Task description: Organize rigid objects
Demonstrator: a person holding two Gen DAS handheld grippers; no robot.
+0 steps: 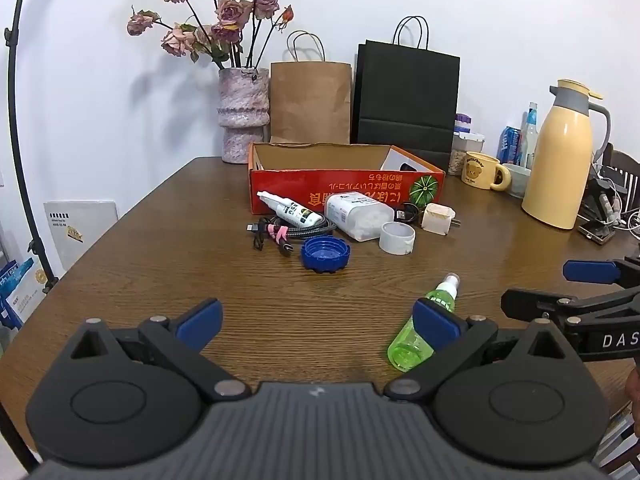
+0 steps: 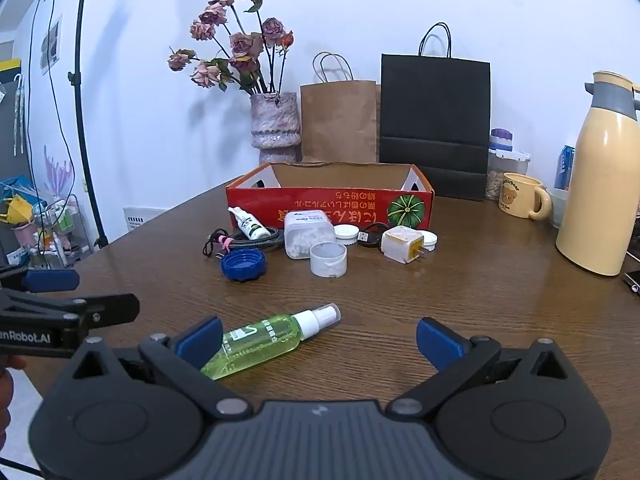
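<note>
Both grippers are hovering low over the brown wood-grain surface, tipped a little downward, and neither is holding anything. The left gripper is showing its blue-padded fingers spread as wide as they go, with bare wood between them. The right gripper is matching it, fingers fully apart and empty.

The nearest thing to tidy is the clear plastic spray bottle of green liquid with a white nozzle, lying on its side close to both grippers, apart from the main cluster. In the right wrist view its base is sitting just behind the left-hand finger pad, not between the fingers, so the right gripper is looking poorly lined up for it at present.

Further back, the red open-topped cardboard box printed with a green pumpkin is waiting against the paper bags, probably as the collecting bin. Crowded at its front wall are a small white spray bottle, a bundle of black braided cable tied with a pink strap, a blue ridged screw cap lying open side up, a translucent white rectangular container on its side, a short white plastic ring and a white cube-shaped wall charger.

With both sets of fingers wide and level with the clutter, this is reading as the opening approach, nothing gathered into the box from what these views are showing.
</note>
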